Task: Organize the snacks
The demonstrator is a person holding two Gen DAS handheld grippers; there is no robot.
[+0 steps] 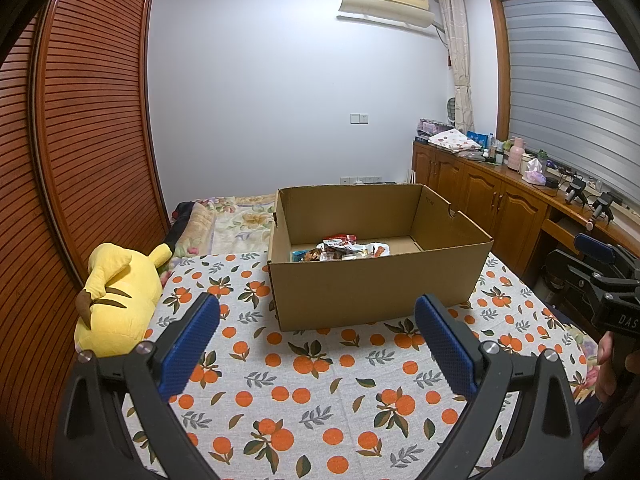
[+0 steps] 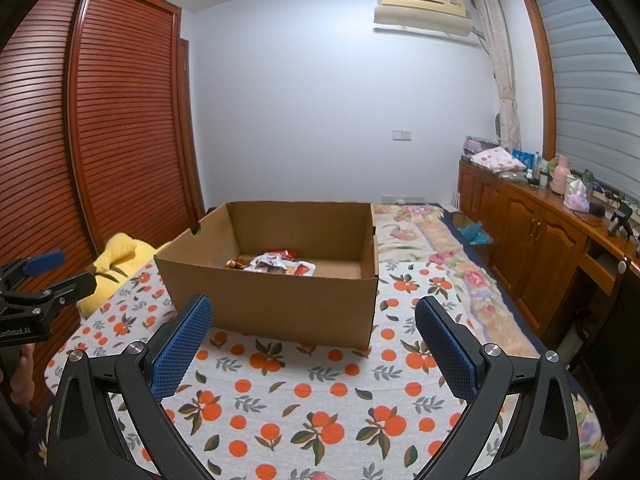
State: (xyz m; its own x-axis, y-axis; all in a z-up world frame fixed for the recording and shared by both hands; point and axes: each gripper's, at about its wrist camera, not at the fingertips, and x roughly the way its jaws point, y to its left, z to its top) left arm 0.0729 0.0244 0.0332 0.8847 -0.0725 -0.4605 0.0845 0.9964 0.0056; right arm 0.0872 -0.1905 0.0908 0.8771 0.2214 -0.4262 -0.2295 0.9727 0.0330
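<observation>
The left gripper [image 1: 316,340] and the right gripper [image 2: 314,340] hung in front of the cardboard box [image 1: 376,288], both with jaws wide apart and holding nothing. The box stood on an orange-print cloth [image 1: 320,400]. The snack packets [image 1: 344,250] lay inside the box. A yellow plush toy [image 1: 116,296] lay left of the box.

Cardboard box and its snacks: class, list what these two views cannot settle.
- Snack packets: labels too small in both views; the box's near wall hides the lower ones.
- Yellow plush toy: mostly hidden behind the box and left gripper in the right wrist view.
</observation>
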